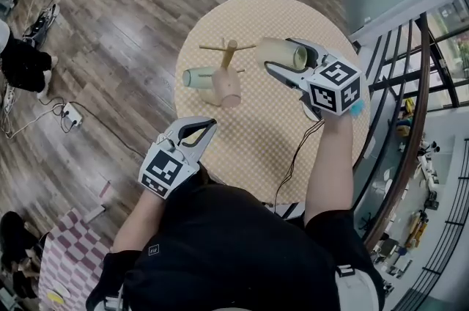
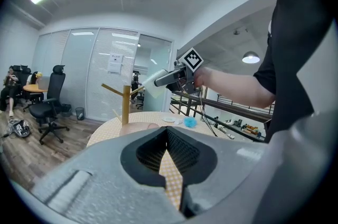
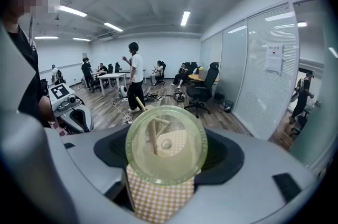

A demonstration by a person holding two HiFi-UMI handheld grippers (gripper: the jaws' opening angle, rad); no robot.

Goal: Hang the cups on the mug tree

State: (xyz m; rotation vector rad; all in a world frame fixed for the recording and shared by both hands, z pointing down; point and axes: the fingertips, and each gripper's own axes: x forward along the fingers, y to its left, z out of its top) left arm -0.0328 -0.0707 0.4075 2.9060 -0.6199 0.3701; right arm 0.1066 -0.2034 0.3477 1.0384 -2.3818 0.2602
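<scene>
pale green translucent plastic cup is clamped sideways in the right gripper, the 2 jaws pressing on its sides. it is held in the air over the round table with the tan checkered cloth, just right of the wooden mug tree, with its open mouth towards the gripper body. in the right gripper view the cup fills the space between the jaws, and the tree's post and pegs show through its clear bottom.

the mug tree stands upright near the middle of the table on a rounded wooden base, thin pegs sticking out to either side of the post. a 2nd pale green cup sits on its side, touching the left of the base; whether it hangs from a peg or rests on the cloth, i cannot tell.

the left gripper is fully closed with nothing in it, held at the near edge of the table, well apart from the tree. in the left gripper view its jaws meet over the checkered cloth, with the tree beyond them and the right gripper holding its cup up beside the top pegs.
</scene>
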